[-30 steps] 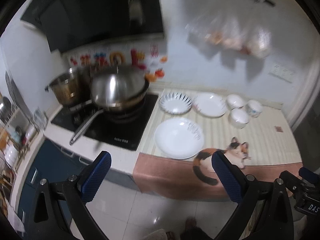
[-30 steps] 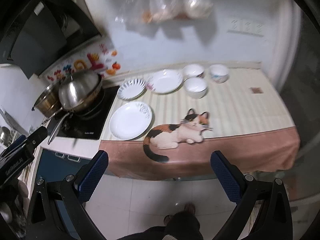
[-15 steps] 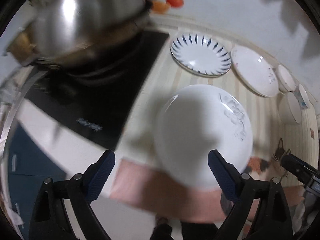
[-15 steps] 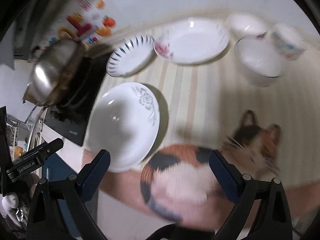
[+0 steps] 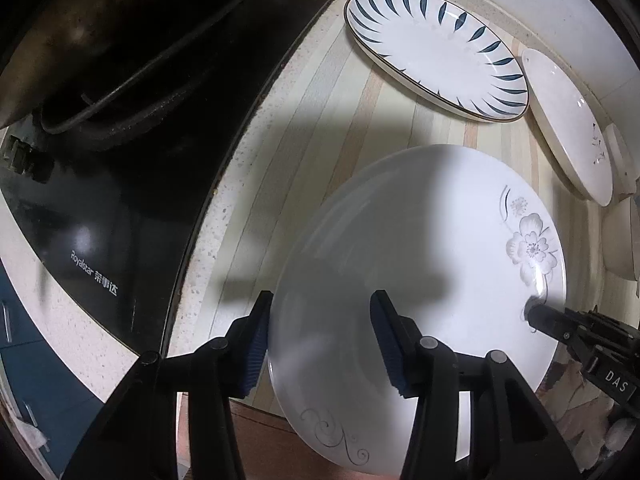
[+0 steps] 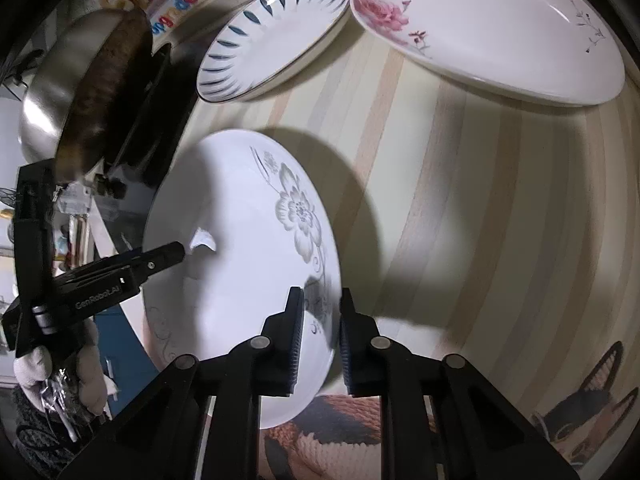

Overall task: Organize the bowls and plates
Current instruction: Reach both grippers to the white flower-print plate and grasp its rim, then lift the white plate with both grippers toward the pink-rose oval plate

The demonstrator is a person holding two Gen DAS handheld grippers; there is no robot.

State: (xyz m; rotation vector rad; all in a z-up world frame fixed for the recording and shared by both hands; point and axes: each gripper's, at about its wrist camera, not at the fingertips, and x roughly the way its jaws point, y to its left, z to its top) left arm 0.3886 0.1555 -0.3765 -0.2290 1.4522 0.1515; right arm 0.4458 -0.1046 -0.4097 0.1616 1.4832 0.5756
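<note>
A white plate with a grey flower [image 5: 420, 260] lies on the striped mat near the counter's front edge. My left gripper [image 5: 322, 340] points straight down over its left rim. Its jaws are closing, one finger outside the rim and one over the plate's inside, with a gap still showing. My right gripper [image 6: 322, 340] is shut on the opposite rim of the same plate [image 6: 240, 220], just below the flower print. Behind it lie a blue-leaf plate [image 5: 436, 52] and a pink-flower plate [image 6: 492, 28].
A black cooktop [image 5: 120, 200] with a steel wok [image 6: 80, 92] borders the mat on the left. A white bowl [image 5: 620, 240] shows at the right edge. The cat picture [image 6: 580, 400] on the cloth lies to the right of the plate. A gloved hand [image 6: 84, 376] holds the left gripper.
Both grippers came down from high above the counter to the white flower plate. Their wide jaws narrowed, the right ones closing onto the rim.
</note>
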